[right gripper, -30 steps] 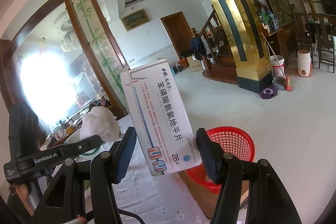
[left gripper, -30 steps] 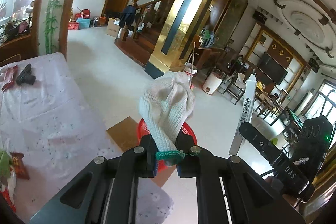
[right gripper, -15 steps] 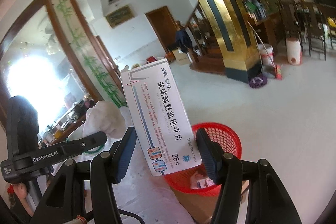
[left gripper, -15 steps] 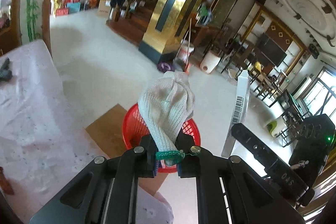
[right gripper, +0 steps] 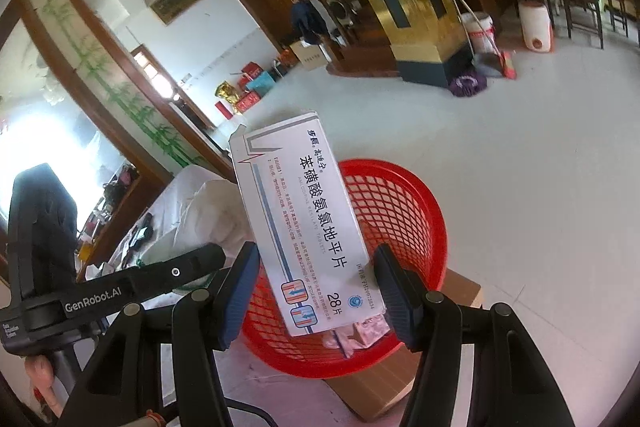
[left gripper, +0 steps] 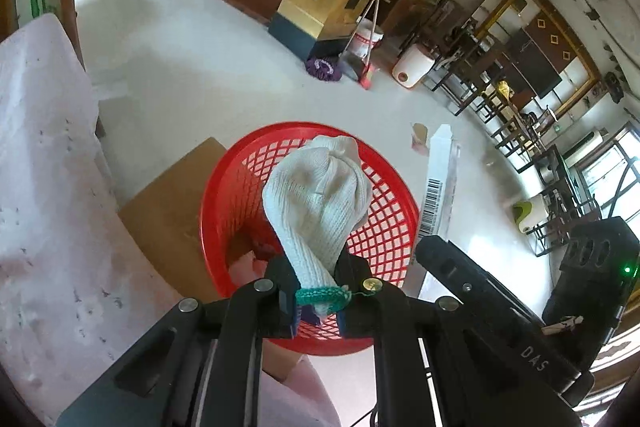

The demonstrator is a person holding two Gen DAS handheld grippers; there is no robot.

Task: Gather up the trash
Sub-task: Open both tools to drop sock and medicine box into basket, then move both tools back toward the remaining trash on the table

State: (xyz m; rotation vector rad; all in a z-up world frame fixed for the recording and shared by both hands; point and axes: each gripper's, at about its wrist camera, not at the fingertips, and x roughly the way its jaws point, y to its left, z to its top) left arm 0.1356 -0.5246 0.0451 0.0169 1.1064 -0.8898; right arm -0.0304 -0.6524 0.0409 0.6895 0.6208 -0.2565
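Clamping the green-trimmed cuff of a knitted white glove (left gripper: pixel 320 195), the left gripper (left gripper: pixel 318 297) holds it above a red plastic mesh basket (left gripper: pixel 384 227); beside it, the right gripper (right gripper: pixel 314 287) pinches a glossy rectangular medicine box (right gripper: pixel 304 223) over the same basket, which probably holds pinkish scraps.

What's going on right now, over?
Left gripper shut on white glove. Right gripper shut on medicine box. Both over red basket, some trash inside. Nothing in the way.
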